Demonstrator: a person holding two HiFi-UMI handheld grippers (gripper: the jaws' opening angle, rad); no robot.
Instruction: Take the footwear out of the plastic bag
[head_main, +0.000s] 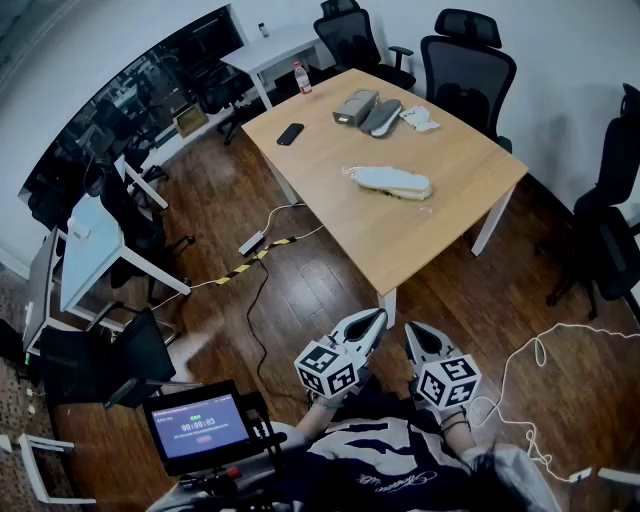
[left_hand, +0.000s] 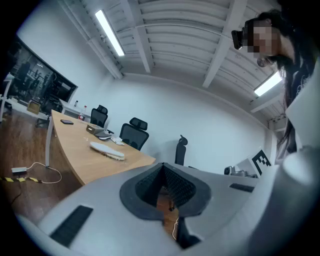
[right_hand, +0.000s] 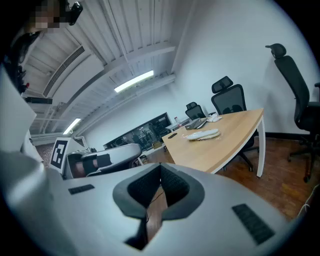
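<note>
On the far left, a small screen (head_main: 200, 425) is glowing blue beside the person's body. A power strip (head_main: 250, 242) with its cable is lying on the wooden floor (head_main: 330, 275), in front of the table.

A black phone (head_main: 290, 133) is lying near the left corner of the wooden table (head_main: 440, 215). Behind it, at the far edge, a bottle (head_main: 302, 77) with a red cap is standing upright. To its right a flat grey box (head_main: 355, 106) is lying, and a dark shoe (head_main: 381, 117) is resting just beside it. I cannot tell whether anything is inside the box. A white crumpled thing (head_main: 419, 120) is lying next to the shoe.

The footwear (head_main: 392, 181), pale and long, is lying near the middle of the table, well apart from both grippers. It seems to be sitting inside a clear plastic bag (head_main: 352, 173), but the film is hard to make out from here.

Black office chairs (head_main: 468, 62) are standing behind the table.

The left gripper (head_main: 372, 322) is hanging close to the person, before the near table edge. Its jaws are pressing together with nothing between them. The right gripper (head_main: 416, 333) is hanging just beside it, and its jaws are also clenched and empty.
</note>
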